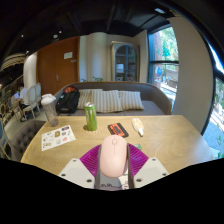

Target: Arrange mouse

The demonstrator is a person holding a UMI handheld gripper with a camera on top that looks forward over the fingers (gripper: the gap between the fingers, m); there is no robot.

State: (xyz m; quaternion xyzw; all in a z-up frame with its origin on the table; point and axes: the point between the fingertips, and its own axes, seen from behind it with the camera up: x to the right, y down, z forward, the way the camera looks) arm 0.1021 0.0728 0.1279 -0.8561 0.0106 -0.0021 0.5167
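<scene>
A pale pink computer mouse (pixel 113 157) sits between my gripper's (pixel 113 165) two fingers, above the wooden table (pixel 170 135). The magenta pads (pixel 92 158) press against both of its sides, so the gripper is shut on the mouse. The mouse's tail end hides the gripper's base.
On the table beyond the mouse stand a green bottle (pixel 90 117), a dark phone-like object (pixel 118 129), a white remote-like object (pixel 138 127), a printed leaflet (pixel 58 136) and a clear tumbler (pixel 50 110). A sofa with cushions (pixel 115 100) lies behind the table.
</scene>
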